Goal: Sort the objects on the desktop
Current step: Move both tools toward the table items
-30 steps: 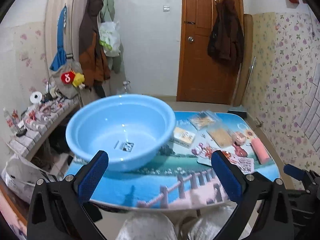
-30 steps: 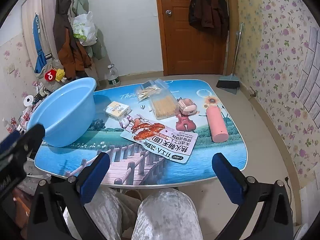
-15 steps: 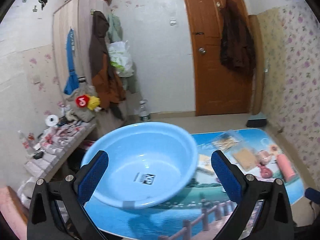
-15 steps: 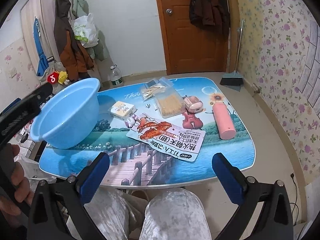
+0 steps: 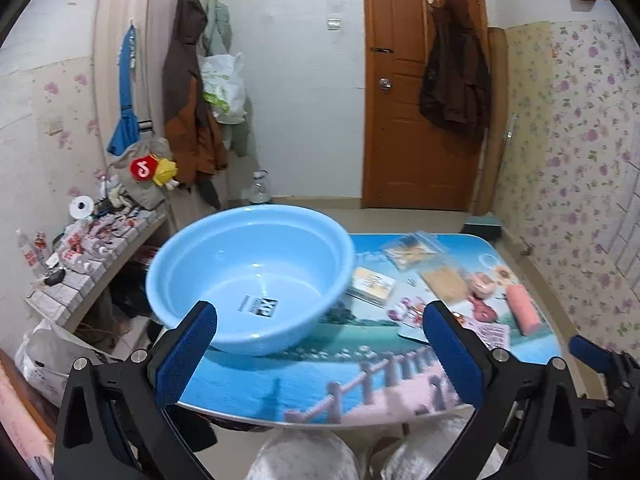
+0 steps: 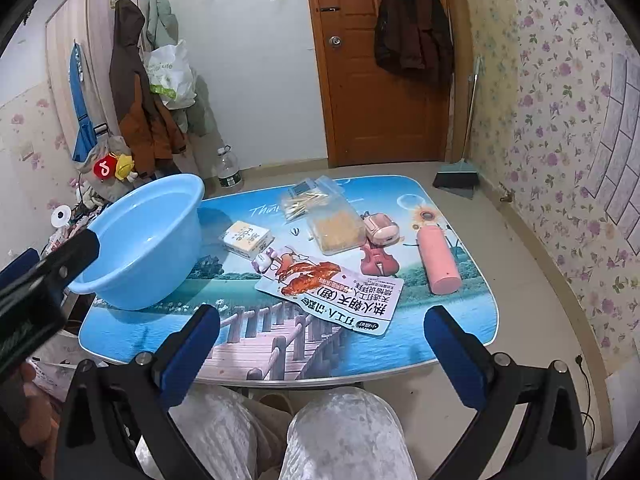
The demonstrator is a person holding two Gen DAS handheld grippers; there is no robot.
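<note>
A light blue basin point(image 5: 248, 276) point(image 6: 140, 240) stands empty on the left end of the picture-printed table point(image 6: 280, 336). Right of it lie a small yellow-white box point(image 6: 247, 239), a snack packet with red print point(image 6: 332, 292), two clear bags point(image 6: 320, 212), a pink case point(image 6: 380, 230), a small red violin point(image 6: 378, 262) and a pink bottle point(image 6: 438, 258). My left gripper point(image 5: 320, 352) is open and empty, just in front of the basin. My right gripper point(image 6: 320, 352) is open and empty over the table's near edge.
A cluttered low shelf point(image 5: 80, 248) stands left of the table. Coats hang on a wardrobe point(image 5: 188, 100) and on the brown door point(image 5: 420, 100). A dustpan point(image 6: 456, 178) sits on the floor at the far right. The person's knees point(image 6: 304, 436) are below the table edge.
My left gripper swung up and left, then came back down and right toward the basin. My right gripper rose slightly and stayed open.
</note>
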